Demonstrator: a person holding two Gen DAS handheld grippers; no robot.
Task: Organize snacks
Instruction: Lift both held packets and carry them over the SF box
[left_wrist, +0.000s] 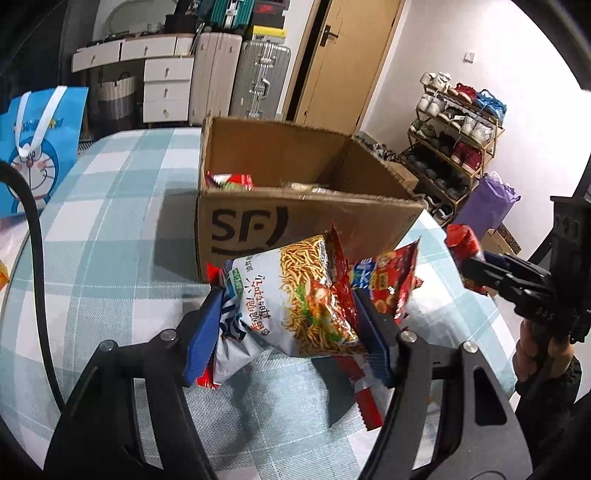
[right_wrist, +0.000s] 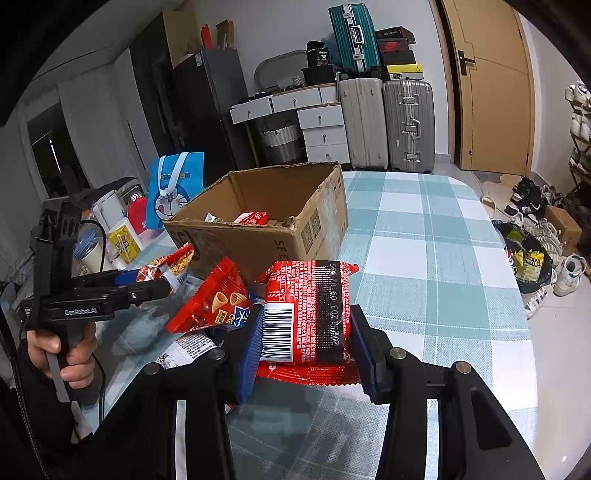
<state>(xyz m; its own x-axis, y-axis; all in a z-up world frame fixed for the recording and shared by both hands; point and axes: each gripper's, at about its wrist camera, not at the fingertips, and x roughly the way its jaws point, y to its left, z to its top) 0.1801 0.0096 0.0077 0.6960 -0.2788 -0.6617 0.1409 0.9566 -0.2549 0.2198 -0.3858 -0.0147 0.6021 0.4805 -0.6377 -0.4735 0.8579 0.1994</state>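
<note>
My left gripper (left_wrist: 286, 308) is shut on a white fried-noodle snack bag (left_wrist: 295, 291), held clear above the table just in front of the open SF cardboard box (left_wrist: 295, 225). My right gripper (right_wrist: 306, 317) is shut on a red packet (right_wrist: 306, 295) with a barcode, low over the table. The box (right_wrist: 258, 236) holds a few red and white packets. A red cone-snack bag (right_wrist: 214, 302) lies between the two grippers. In the right wrist view the left gripper (right_wrist: 147, 286) shows at the left with the noodle bag (right_wrist: 173, 262). A hand grips its handle.
The table carries a teal checked cloth (right_wrist: 424, 258). A blue cartoon gift bag (right_wrist: 173, 184) stands left of the box, with cups and boxes beside it. A white packet (right_wrist: 184, 350) lies under the red cone bag. Suitcases, drawers and a shoe rack (left_wrist: 454, 129) stand beyond the table.
</note>
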